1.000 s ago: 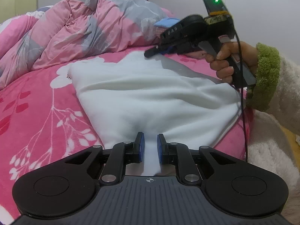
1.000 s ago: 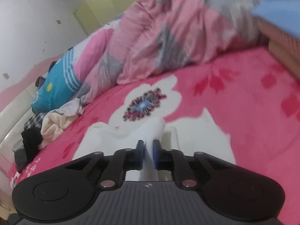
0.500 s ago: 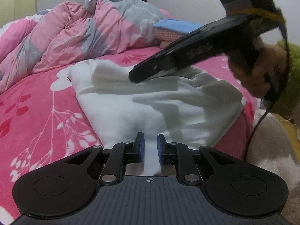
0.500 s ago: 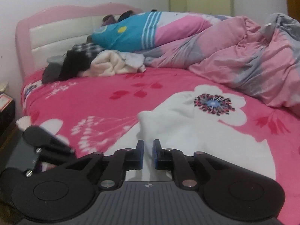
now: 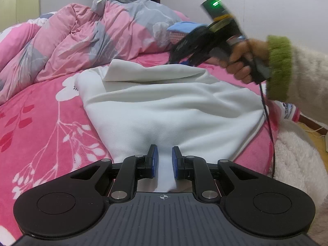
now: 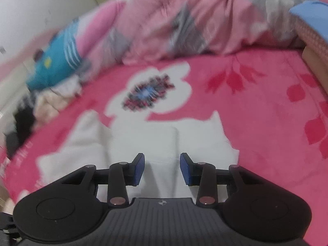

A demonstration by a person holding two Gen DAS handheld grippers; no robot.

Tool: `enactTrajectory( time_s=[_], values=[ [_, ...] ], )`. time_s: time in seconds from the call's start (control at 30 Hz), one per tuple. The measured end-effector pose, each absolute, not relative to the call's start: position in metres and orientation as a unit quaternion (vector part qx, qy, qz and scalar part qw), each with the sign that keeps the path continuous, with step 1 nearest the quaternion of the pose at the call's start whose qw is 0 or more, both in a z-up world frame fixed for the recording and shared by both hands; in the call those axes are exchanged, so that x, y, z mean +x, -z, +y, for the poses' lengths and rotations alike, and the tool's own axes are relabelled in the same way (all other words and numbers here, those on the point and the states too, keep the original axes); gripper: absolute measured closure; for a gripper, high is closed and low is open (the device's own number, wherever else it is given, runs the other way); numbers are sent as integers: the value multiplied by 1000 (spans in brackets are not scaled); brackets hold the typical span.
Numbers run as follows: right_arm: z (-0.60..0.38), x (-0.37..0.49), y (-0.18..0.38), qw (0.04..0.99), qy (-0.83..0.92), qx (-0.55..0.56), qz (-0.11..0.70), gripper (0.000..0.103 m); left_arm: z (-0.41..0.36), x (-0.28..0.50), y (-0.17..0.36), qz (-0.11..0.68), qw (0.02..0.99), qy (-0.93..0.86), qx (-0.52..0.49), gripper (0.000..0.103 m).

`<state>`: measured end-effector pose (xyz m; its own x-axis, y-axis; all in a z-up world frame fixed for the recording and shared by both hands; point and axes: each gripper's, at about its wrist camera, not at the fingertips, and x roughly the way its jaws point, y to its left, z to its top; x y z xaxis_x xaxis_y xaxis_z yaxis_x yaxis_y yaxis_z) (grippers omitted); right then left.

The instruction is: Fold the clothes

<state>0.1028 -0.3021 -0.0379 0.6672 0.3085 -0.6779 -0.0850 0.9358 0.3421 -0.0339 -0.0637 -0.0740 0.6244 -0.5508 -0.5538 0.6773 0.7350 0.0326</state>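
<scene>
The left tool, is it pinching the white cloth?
Touching. The left wrist view shows the left tool with its blue pads closed on a strip of the white cloth.

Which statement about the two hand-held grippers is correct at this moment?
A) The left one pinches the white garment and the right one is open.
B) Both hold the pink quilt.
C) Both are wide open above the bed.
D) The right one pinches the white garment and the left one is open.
A: white garment fabric sits pinched in the left hand-held gripper, while the right hand-held gripper has its fingers spread apart.
</scene>
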Motion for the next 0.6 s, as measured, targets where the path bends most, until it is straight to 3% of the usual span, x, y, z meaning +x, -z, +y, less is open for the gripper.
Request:
enactTrajectory(
  time_s=[0.07,0.27,0.43,0.6],
  values=[
    [-298,104,43,901,-121,141,392,67,-63,-34,74,263,893,345,120,88],
    [-284,92,42,919,-122,101,362,96,-63,-34,73,265,893,345,117,88],
    [-289,74,20,948,-75,74,299,97,-69,-30,67,269,890,346,124,88],
    [-303,76,21,954,-49,71,288,98,-80,-26,63,261,890,348,139,88]
  ],
)
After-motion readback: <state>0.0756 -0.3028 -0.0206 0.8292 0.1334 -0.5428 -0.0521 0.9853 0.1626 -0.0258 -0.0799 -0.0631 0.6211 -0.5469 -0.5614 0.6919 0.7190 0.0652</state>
